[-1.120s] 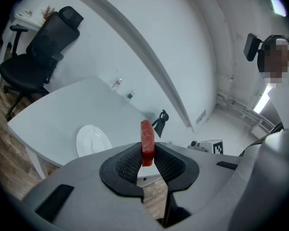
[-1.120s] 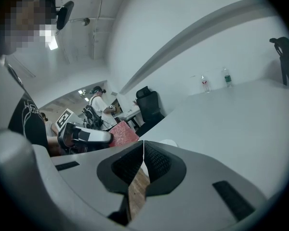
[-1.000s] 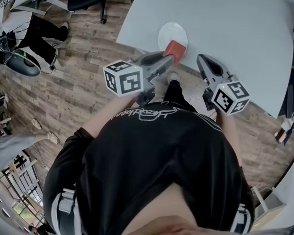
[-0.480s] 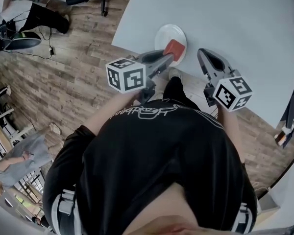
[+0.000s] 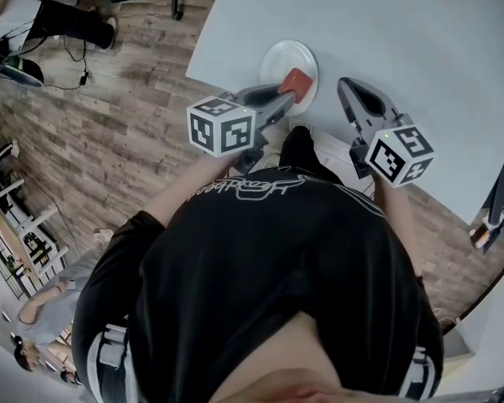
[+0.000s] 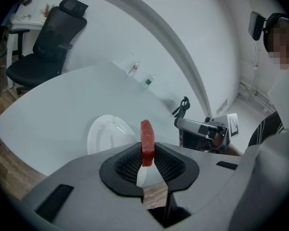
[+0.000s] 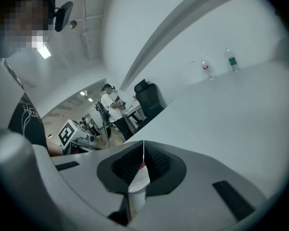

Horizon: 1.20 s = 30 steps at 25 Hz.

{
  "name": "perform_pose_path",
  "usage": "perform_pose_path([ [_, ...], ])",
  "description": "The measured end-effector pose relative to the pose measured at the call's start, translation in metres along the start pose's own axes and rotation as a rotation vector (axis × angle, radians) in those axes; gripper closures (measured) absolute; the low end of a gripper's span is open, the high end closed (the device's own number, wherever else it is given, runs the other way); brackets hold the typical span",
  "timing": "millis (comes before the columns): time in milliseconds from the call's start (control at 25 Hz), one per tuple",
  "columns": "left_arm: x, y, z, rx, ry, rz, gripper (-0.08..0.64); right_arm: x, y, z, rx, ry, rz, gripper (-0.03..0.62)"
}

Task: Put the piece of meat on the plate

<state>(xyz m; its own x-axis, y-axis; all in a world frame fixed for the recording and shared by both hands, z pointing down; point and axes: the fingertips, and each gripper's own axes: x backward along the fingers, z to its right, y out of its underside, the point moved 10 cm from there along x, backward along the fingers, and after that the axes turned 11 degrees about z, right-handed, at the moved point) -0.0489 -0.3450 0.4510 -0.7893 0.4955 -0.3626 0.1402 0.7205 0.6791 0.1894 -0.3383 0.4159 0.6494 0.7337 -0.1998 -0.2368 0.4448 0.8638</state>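
A red piece of meat [image 5: 296, 83] stands on edge, pinched between the narrowly parted jaws of the left hand-held gripper [image 5: 290, 97], at the 5 o'clock rim of the white plate [image 5: 281, 57] on the pale counter [image 5: 403, 40]. At the plate's 3 o'clock, the right hand-held gripper [image 5: 346, 86] is empty, its jaw tips together.

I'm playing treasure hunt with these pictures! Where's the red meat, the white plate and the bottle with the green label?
meat [image 6: 147, 134]: left gripper view, on its narrow red edge that faces the camera.
plate [image 6: 105, 134]: left gripper view, on its bare white middle.
green-label bottle [image 7: 231, 61]: right gripper view, on its label.
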Motion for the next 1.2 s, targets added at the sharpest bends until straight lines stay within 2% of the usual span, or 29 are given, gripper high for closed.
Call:
perform_pose_path([
  [280,-0.006,0.009,-0.008,-0.05,-0.044,-0.02,0.479,-0.004,0.003,0.006,-0.011,-0.003,-0.005,0.583],
  [680,-0.013,0.014,-0.012,-0.103,-0.062,-0.061,0.479,-0.003,0.005,0.009,-0.019,0.006,-0.009,0.583],
  [1200,-0.016,0.015,-0.015,-0.146,-0.045,-0.082,0.477,-0.002,0.012,0.02,-0.04,0.038,-0.02,0.583],
])
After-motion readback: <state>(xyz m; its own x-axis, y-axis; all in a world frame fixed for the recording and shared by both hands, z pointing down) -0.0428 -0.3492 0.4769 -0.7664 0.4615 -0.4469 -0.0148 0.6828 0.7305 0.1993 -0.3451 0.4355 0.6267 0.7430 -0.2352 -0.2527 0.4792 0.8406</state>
